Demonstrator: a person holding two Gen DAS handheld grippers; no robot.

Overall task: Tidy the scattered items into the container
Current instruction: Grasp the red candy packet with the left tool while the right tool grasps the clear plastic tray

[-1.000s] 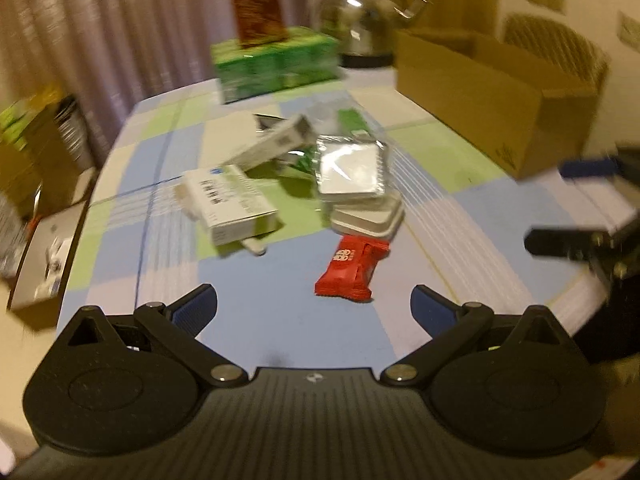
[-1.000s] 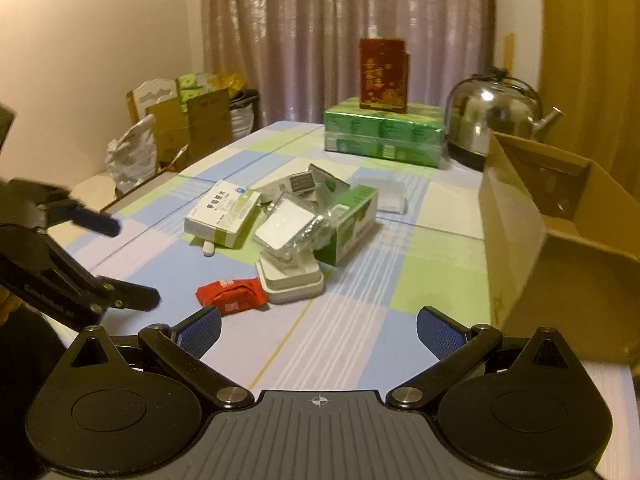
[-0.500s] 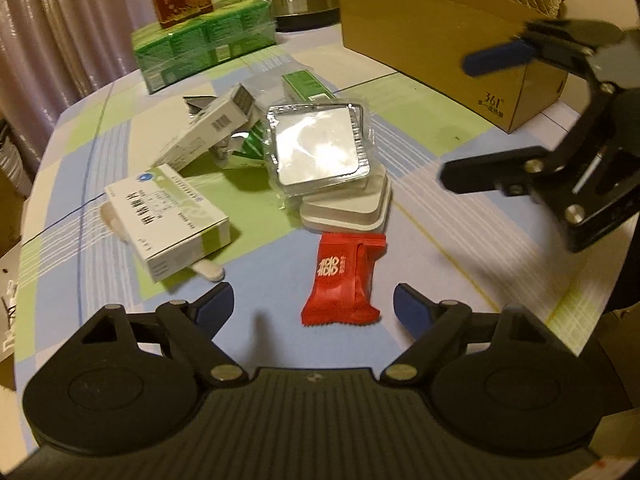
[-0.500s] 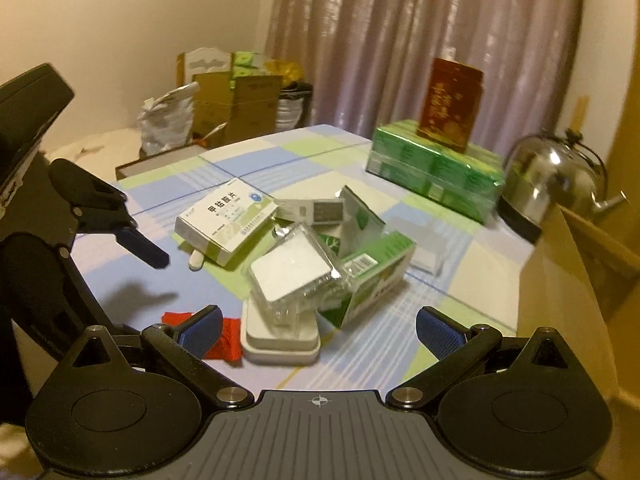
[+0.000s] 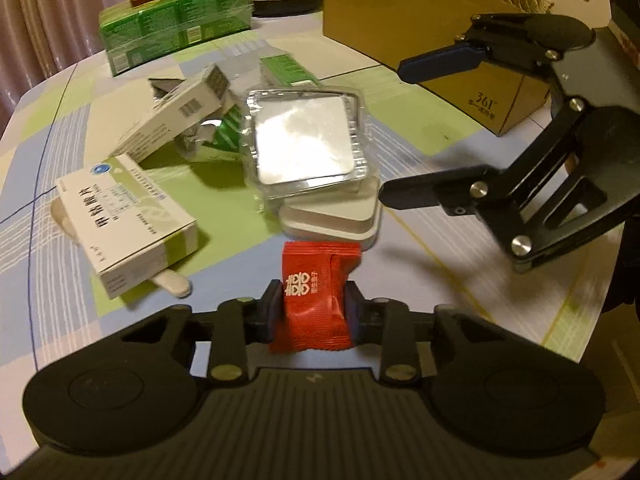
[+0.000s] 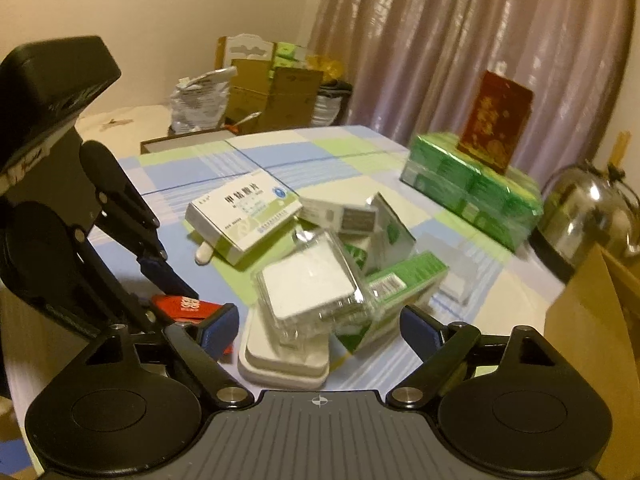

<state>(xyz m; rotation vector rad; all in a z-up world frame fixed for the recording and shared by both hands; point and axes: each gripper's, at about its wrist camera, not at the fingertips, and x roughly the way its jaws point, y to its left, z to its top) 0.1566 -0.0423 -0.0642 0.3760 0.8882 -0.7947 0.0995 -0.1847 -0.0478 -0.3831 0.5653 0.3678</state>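
Red candy packet sat at lower centre of my left wrist view, long axis running up the frame, white double-happiness mark upright — my left gripper had just closed, pads pressing it. My right gripper stood apart, closing round the clear-lidded tray. "361°" showed on the cardboard box.

red packet, green-wrapped boxes, blue-green checked tablecloth, brown carton

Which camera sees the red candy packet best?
The left wrist view. There the red candy packet lies whole and close up, its white print facing the camera, pinched between the left gripper's fingers. The right wrist view shows just a red sliver behind the black gripper parts.
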